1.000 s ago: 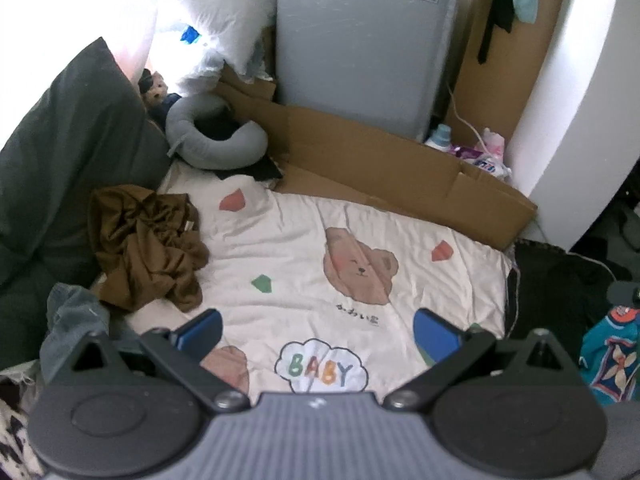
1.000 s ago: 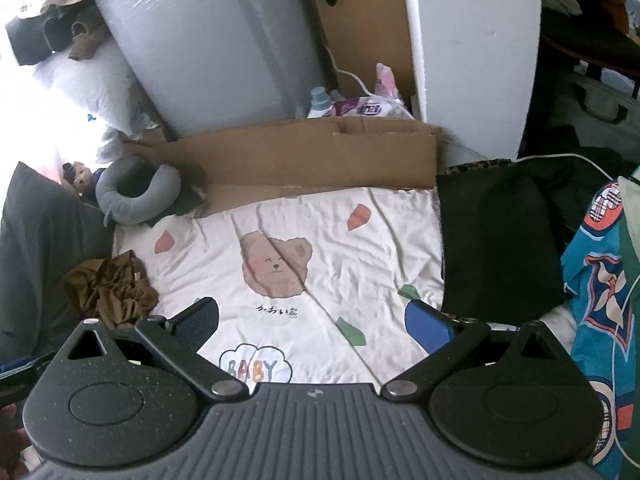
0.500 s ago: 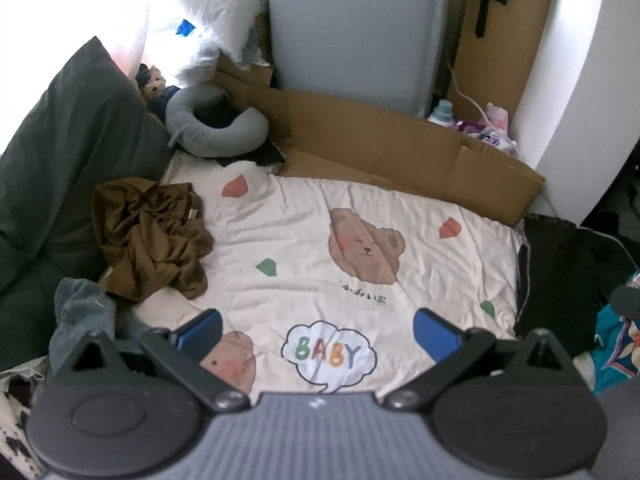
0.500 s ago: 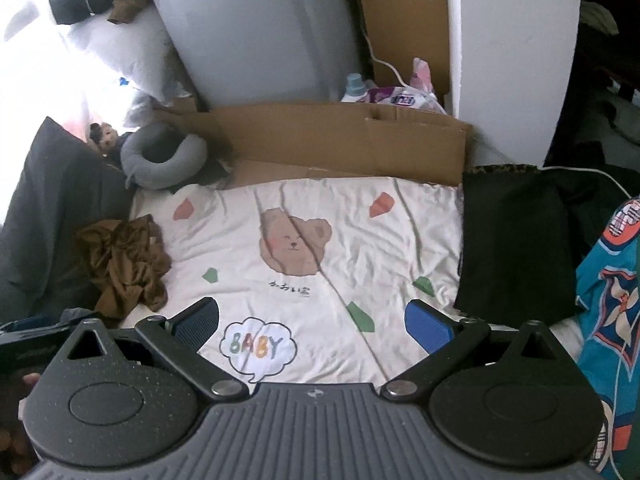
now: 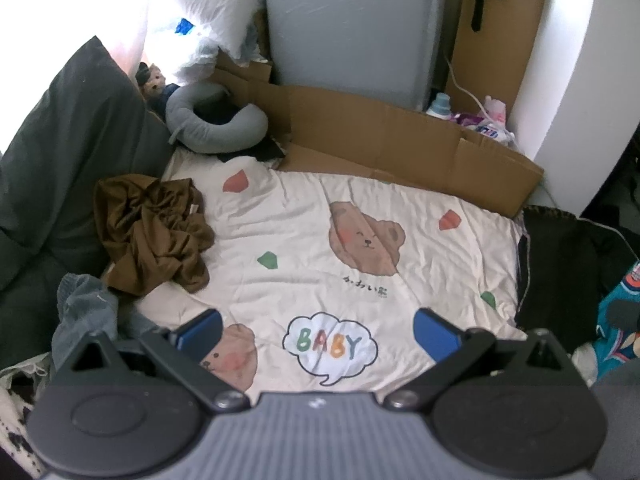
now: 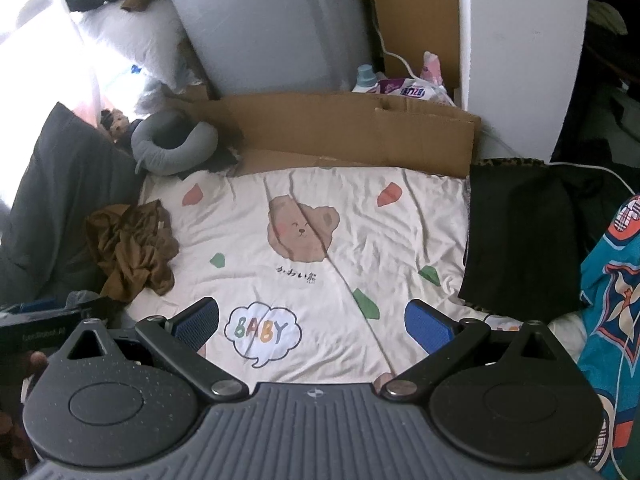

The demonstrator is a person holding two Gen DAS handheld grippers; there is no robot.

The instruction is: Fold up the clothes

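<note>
A crumpled brown garment [image 5: 152, 232] [image 6: 130, 250] lies in a heap at the left side of a cream bear-print blanket [image 5: 316, 240] [image 6: 312, 200]. A grey-blue garment [image 5: 82, 316] is bunched just below it at the blanket's near-left corner. A black garment [image 6: 520, 236] [image 5: 560, 272] lies flat along the blanket's right edge. My left gripper [image 5: 318, 330] hovers open above the "BABY" print, nothing between its blue pads. My right gripper [image 6: 312, 320] is open too, over the same near part of the blanket, holding nothing. The left gripper's body [image 6: 36, 330] and a hand show at the left edge of the right wrist view.
A dark grey pillow [image 5: 60, 160] lines the left side. A grey neck pillow [image 5: 216, 128] and a small plush toy [image 5: 154, 80] sit at the back left. Flattened cardboard [image 5: 400, 144] and a grey wrapped slab [image 5: 352, 28] stand behind. Teal patterned fabric [image 6: 612, 300] lies at right.
Both grippers have pulled back and risen a little, so more of the blanket and the "BABY" print show. Nothing on the blanket has moved. Both stay open.
</note>
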